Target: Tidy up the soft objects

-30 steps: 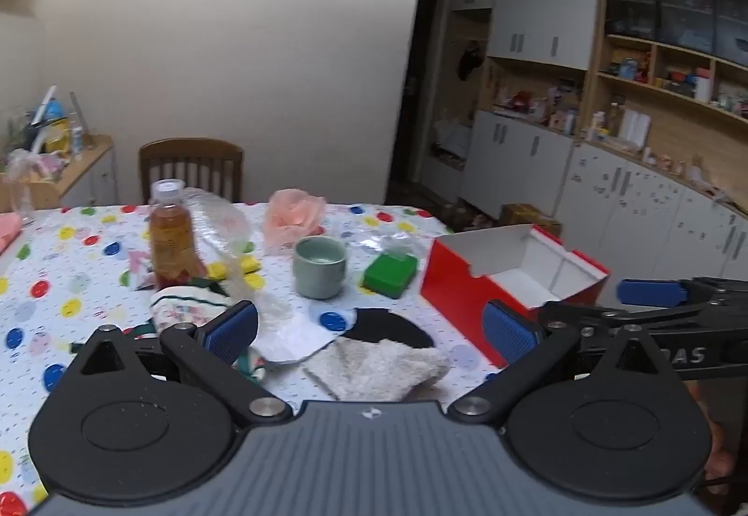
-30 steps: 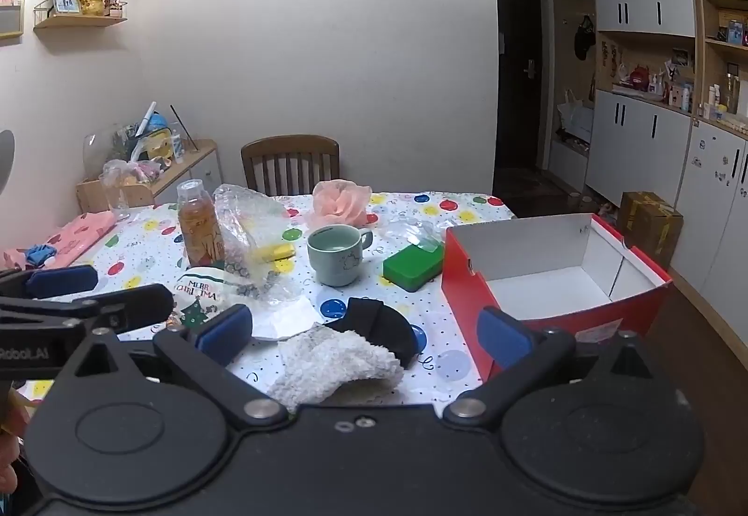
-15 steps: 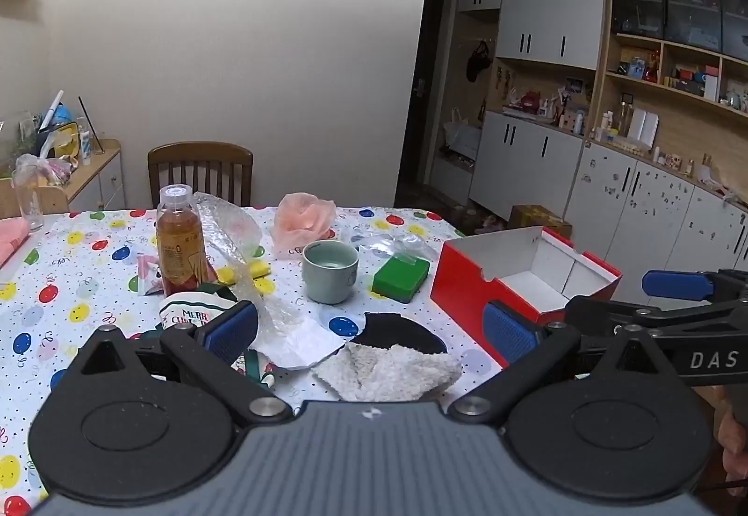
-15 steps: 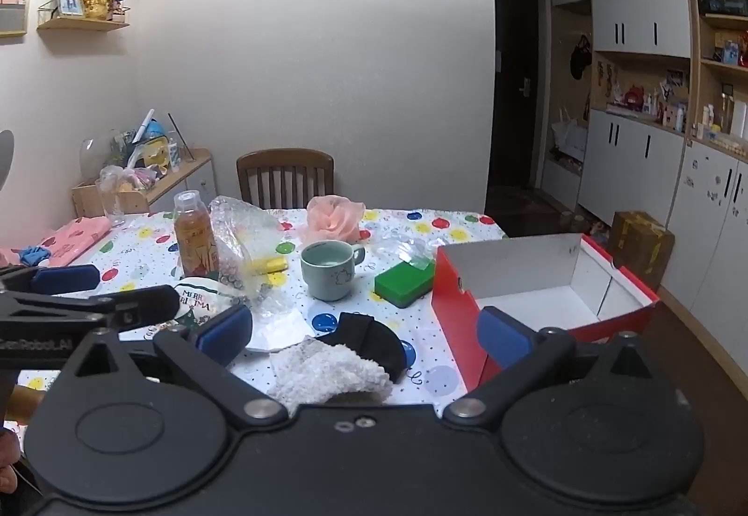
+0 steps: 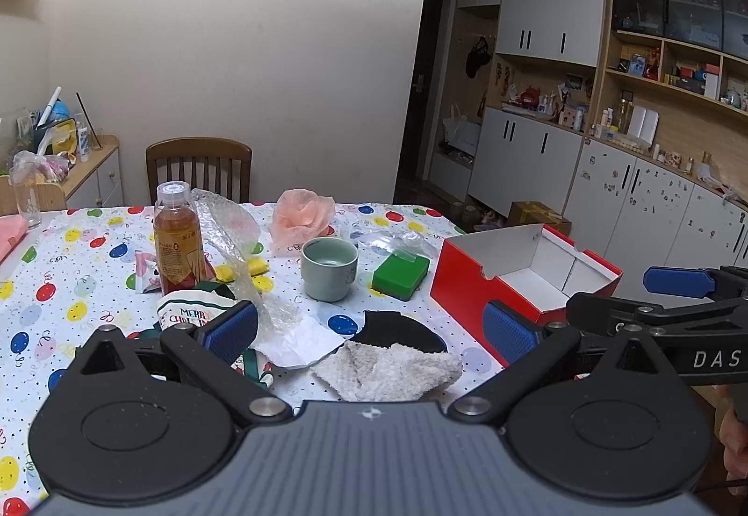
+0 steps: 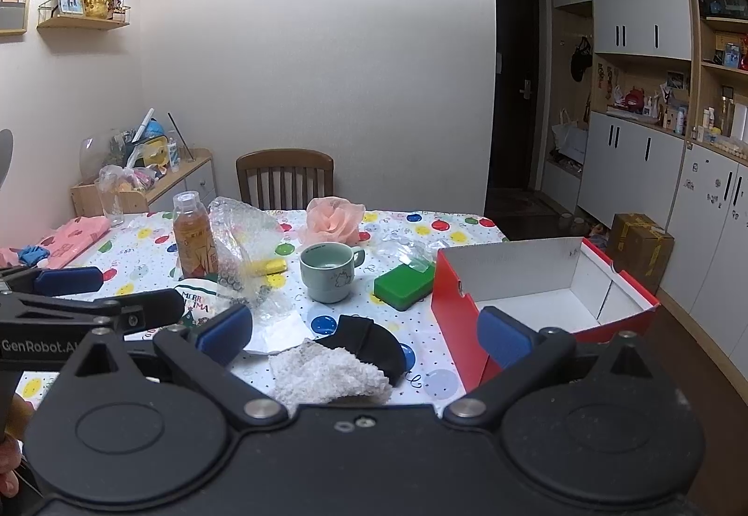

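Both grippers are hanging over the near edge of the table (image 5: 56, 245) right now, and neither is touching anything. The left gripper (image 5: 369, 324) has its jaws spread wide with nothing between them, and it's the same with the right gripper (image 6: 364, 331).

I'm using the green mug (image 6: 329, 270) as my anchor. The fluffy white cloth (image 6: 327, 371) sits nearer to me than the mug, right at the table edge, overlapping a black fabric piece (image 6: 369, 340) that lies just behind it. Left of the mug there's crinkled bubble wrap (image 6: 238, 235) leaning against a bottle of orange drink (image 6: 191, 235), plus a white Christmas-print cloth (image 6: 196, 298) in front of those. Behind the mug is a pink ruffled thing (image 6: 334, 221). A green sponge (image 6: 404, 282) sits just right of the mug, and further right, at the table's side, the red box (image 6: 537, 282) stands open, its white inside bare.
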`<state>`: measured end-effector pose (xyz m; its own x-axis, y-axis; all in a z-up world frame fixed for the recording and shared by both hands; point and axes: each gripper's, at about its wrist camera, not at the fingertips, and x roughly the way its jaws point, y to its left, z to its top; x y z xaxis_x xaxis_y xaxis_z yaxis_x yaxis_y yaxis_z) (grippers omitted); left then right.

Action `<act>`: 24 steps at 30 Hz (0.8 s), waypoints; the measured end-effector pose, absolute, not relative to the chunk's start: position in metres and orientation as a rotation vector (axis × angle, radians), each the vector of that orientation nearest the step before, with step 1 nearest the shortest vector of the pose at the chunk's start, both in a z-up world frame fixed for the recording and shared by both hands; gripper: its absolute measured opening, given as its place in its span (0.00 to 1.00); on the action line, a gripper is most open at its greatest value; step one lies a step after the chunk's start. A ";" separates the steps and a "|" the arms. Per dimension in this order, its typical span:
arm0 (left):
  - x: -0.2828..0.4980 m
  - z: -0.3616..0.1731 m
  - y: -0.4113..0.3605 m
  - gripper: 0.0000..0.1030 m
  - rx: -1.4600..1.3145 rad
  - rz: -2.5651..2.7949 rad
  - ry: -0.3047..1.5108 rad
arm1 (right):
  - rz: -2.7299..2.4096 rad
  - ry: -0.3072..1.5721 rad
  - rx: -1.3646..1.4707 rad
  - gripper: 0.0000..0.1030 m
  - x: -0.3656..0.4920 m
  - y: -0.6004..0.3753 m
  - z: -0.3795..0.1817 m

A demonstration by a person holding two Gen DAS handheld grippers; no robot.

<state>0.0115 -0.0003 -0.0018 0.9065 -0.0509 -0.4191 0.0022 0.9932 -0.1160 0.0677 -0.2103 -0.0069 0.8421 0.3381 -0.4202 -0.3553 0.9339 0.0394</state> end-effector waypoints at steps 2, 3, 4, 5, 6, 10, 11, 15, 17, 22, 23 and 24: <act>0.013 -0.003 -0.001 1.00 -0.112 -0.023 0.439 | 0.365 0.436 -0.042 0.99 0.068 -0.210 -0.007; 0.013 -0.003 -0.001 1.00 -0.112 -0.019 0.440 | 0.365 0.437 -0.041 0.99 0.068 -0.210 -0.007; 0.014 -0.003 0.000 1.00 -0.116 -0.019 0.442 | 0.365 0.438 -0.041 0.99 0.068 -0.210 -0.006; 0.015 -0.003 0.001 1.00 -0.121 -0.020 0.444 | 0.364 0.438 -0.042 0.99 0.068 -0.210 -0.007; 0.016 -0.004 0.002 1.00 -0.124 -0.020 0.447 | 0.364 0.441 -0.042 0.99 0.069 -0.209 -0.007; 0.018 -0.005 0.001 1.00 -0.117 -0.005 0.454 | 0.364 0.445 -0.041 0.99 0.070 -0.209 -0.007; 0.018 -0.005 0.001 1.00 -0.118 -0.004 0.455 | 0.365 0.445 -0.041 0.99 0.070 -0.209 -0.007; 0.018 -0.005 0.003 1.00 -0.119 0.000 0.460 | 0.371 0.448 -0.043 0.99 0.072 -0.207 -0.008; 0.019 -0.005 0.004 1.00 -0.120 0.000 0.461 | 0.374 0.450 -0.043 0.99 0.074 -0.206 -0.009; 0.019 -0.005 0.007 1.00 -0.116 0.005 0.461 | 0.376 0.452 -0.044 0.99 0.074 -0.205 -0.009; 0.019 -0.005 0.007 1.00 -0.116 0.006 0.461 | 0.376 0.452 -0.044 0.99 0.075 -0.204 -0.010; 0.019 -0.005 0.007 1.00 -0.116 0.006 0.461 | 0.376 0.452 -0.045 0.99 0.075 -0.204 -0.010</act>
